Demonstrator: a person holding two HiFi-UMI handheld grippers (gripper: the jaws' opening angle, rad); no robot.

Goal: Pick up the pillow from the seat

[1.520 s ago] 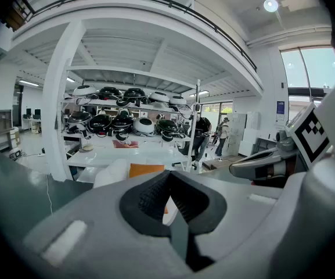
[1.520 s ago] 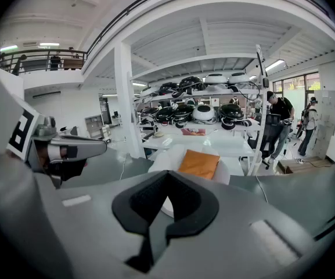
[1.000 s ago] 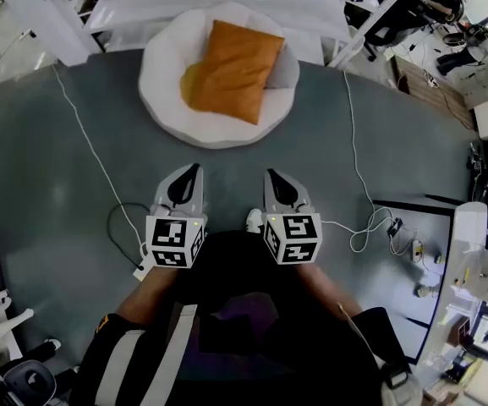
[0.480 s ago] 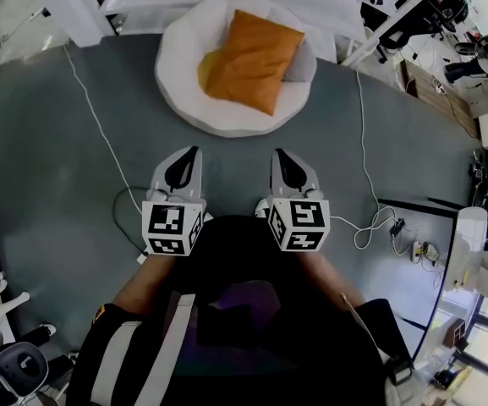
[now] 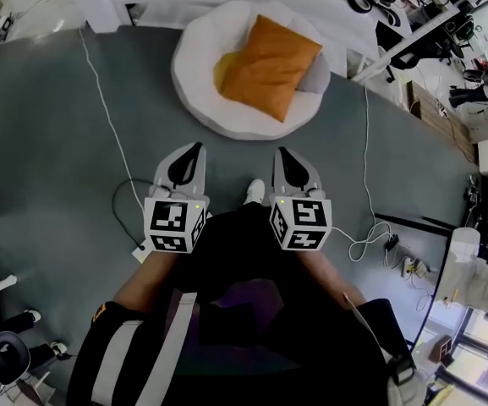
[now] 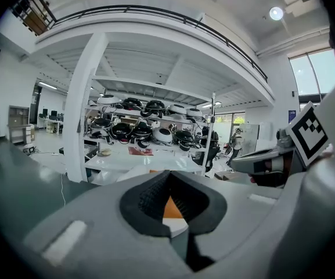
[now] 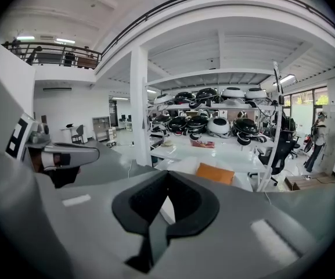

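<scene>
Two sets of tongs, the left tongs [image 5: 193, 148] and the right tongs [image 5: 282, 153], are clenched on nothing, side by side above the grey floor [image 5: 49, 176]. The plump orange pillow [image 5: 267, 68] lies slantwise on the round, white padded seat [image 5: 200, 100], well apart at about twelve o'clock. Only the head view takes in the whole seat and the thin white cable [image 5: 106, 117] snaking over the floor at ten o'clock. The gripper views instead show a square white pillar [image 6: 83, 115] and a rack of glossy dark helmets [image 6: 138, 127] above a white counter [image 6: 123, 161] behind the seat.
</scene>
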